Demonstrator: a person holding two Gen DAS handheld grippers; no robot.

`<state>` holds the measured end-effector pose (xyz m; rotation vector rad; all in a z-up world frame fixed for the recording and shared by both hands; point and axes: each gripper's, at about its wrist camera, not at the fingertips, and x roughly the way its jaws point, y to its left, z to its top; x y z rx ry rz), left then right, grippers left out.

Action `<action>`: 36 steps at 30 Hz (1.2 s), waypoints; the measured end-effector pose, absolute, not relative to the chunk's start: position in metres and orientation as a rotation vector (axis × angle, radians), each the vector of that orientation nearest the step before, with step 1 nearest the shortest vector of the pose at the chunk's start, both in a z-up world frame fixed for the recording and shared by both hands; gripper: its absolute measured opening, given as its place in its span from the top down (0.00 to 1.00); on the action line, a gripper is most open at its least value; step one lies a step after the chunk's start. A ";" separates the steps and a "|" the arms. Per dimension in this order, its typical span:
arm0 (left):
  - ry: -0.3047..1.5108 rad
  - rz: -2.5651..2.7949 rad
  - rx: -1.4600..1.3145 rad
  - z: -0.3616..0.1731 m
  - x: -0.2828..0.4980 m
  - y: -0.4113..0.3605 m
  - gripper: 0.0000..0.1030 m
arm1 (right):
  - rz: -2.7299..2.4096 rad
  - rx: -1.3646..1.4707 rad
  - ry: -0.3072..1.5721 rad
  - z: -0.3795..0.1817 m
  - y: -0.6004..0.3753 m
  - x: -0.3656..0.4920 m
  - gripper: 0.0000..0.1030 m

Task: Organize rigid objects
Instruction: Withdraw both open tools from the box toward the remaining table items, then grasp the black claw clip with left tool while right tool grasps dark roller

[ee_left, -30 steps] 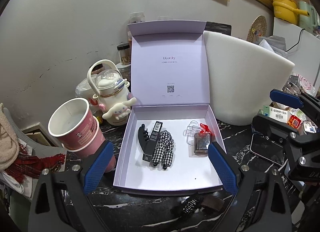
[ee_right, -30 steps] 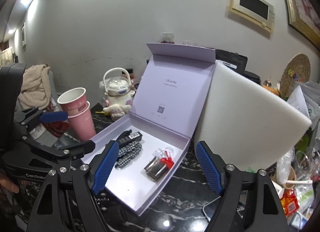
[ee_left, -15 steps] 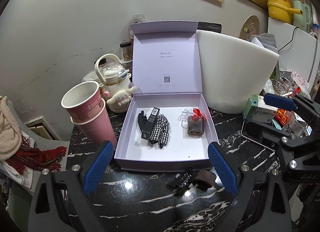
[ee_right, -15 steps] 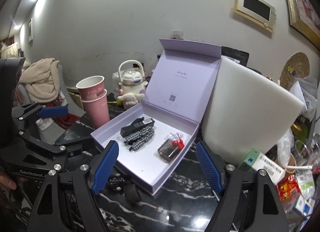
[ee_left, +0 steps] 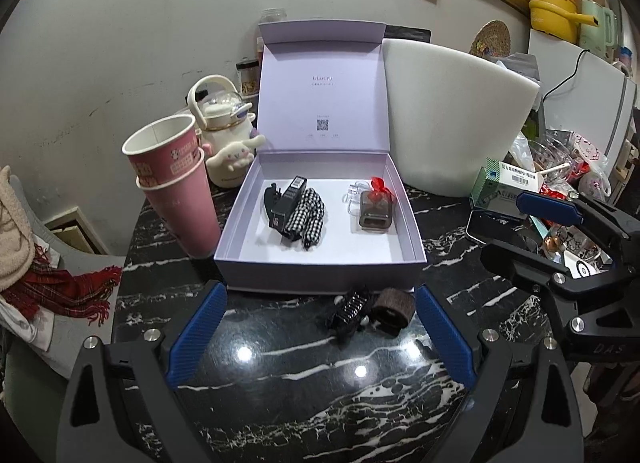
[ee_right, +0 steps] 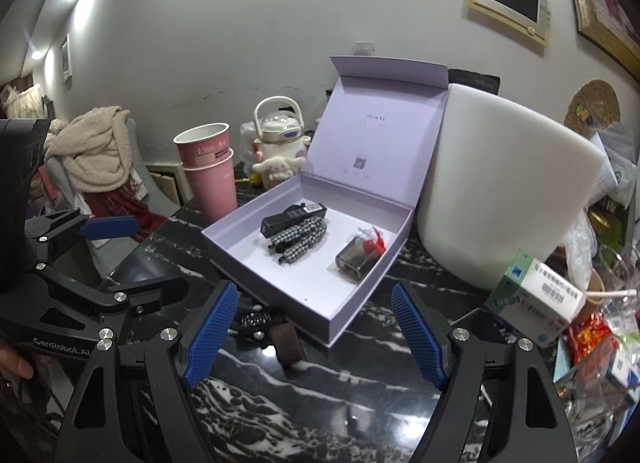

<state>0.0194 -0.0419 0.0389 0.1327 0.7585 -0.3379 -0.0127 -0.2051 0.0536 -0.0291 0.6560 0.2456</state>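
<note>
Black-toothed hair clip [ee_left: 347, 310] is seen just ahead of the left gripper [ee_left: 318, 337] — jaws spread, empty — 1 right gripper [ee_right: 312, 337] likewise spread, farther off.

Both wrist views look obliquely down, sharing the open box [ee_left: 320, 259]; near.

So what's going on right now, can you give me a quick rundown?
Both grippers open, empty. Two hair clips on table outside lilac box, between left gripper fingers. Nothing blocking.

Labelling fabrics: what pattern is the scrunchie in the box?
Black-and-white gingham check on the scrunchie, clearest in the left wrist view.
</note>
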 end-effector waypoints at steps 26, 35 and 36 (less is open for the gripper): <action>0.898 -0.375 0.056 -0.026 0.014 -0.021 0.06 | 0.323 0.015 0.784 -0.014 -0.196 -0.014 0.22; 0.920 -0.388 0.060 -0.042 0.025 -0.020 0.06 | 0.333 0.014 0.850 -0.037 -0.190 0.008 0.28; 0.922 -0.386 0.062 -0.043 0.027 -0.020 0.06 | 0.336 0.014 0.858 -0.040 -0.189 0.012 0.29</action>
